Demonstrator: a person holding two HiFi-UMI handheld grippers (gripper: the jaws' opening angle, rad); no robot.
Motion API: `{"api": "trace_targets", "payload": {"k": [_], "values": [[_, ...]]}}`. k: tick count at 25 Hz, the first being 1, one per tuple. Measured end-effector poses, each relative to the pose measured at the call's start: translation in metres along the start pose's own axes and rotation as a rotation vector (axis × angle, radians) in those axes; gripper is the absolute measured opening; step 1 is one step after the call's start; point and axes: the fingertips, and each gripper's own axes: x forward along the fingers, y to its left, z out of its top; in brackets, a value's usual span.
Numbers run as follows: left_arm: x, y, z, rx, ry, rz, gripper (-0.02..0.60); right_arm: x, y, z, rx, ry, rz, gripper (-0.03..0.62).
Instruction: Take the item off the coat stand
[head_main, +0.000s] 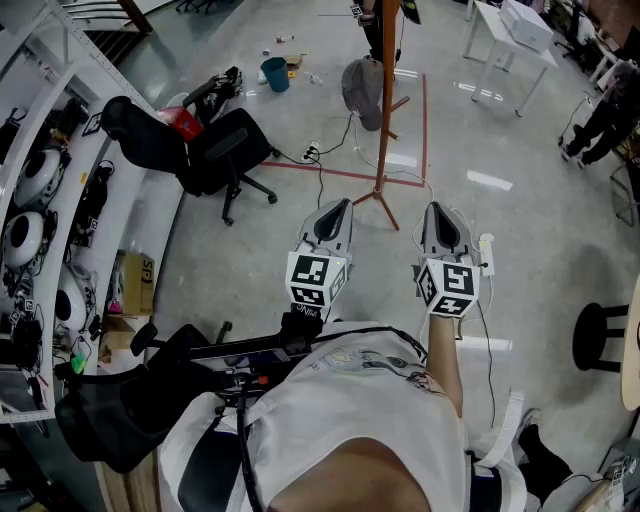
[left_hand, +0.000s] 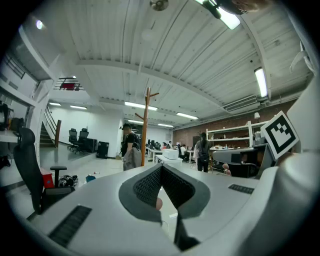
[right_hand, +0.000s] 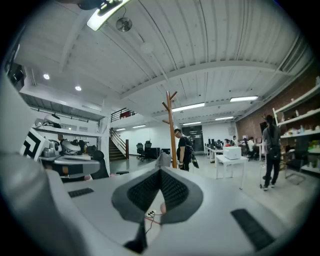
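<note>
Coat stand (head_main: 385, 120) with a grey item (head_main: 362, 90) hanging on its pole
The item, perhaps a jacket, is still on the stand; left gripper (head_main: 344, 205) and right gripper (head_main: 436, 208) are closed, empty, well apart from it

A black office chair (head_main: 228, 152) stands on the polished grey concrete floor (head_main: 540, 230), with white shelving (head_main: 90, 62) to its left, a teal bucket (head_main: 275, 73) just beyond it and a white table (head_main: 497, 32) well off to its right.
</note>
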Motion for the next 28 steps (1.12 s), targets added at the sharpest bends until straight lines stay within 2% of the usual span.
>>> {"api": "trace_targets", "payload": {"k": [12, 16, 22, 28], "values": [[0.002, -0.002, -0.012, -0.006, 0.033, -0.008, 0.002, 0.000, -0.003, -0.005, 0.009, 0.012, -0.009, 0.005], [0.005, -0.002, -0.015, -0.002, 0.038, -0.002, 0.002, 0.000, -0.005, -0.006, 0.034, -0.011, 0.013, 0.005], [0.011, 0.001, -0.023, 0.025, 0.065, 0.060, 0.002, -0.003, -0.005, -0.012, 0.023, 0.007, 0.048, 0.005], [0.020, -0.002, -0.029, 0.014, 0.080, 0.123, 0.002, -0.004, -0.012, -0.038, 0.032, 0.096, 0.088, 0.005]]}}
